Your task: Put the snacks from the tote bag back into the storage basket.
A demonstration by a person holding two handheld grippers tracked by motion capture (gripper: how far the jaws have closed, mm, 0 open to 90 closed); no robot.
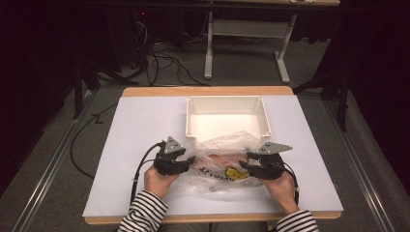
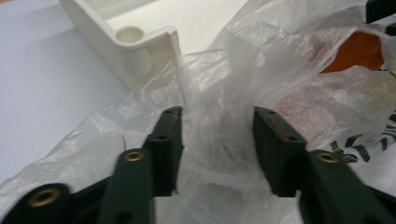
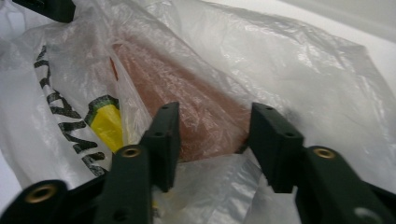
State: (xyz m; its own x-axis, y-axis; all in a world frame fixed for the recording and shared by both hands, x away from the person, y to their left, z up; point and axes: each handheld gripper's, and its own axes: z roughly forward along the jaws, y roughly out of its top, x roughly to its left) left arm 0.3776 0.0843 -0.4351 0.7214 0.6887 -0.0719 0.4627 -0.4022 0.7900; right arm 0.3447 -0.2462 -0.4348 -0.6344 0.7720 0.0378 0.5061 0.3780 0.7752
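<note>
Jaws of my left gripper (image 2: 217,133) and right gripper (image 3: 212,135) stand spread around the plastic bag (image 1: 220,162), ready to pinch its film and open it.

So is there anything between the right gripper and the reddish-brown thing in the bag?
Yes: the plastic bag itself. Its thin film covers the reddish-brown object, so the right gripper, jaws apart around that end, meets plastic first.

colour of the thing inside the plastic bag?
Reddish-brown object, seen best through the bag in the right gripper view.
</note>
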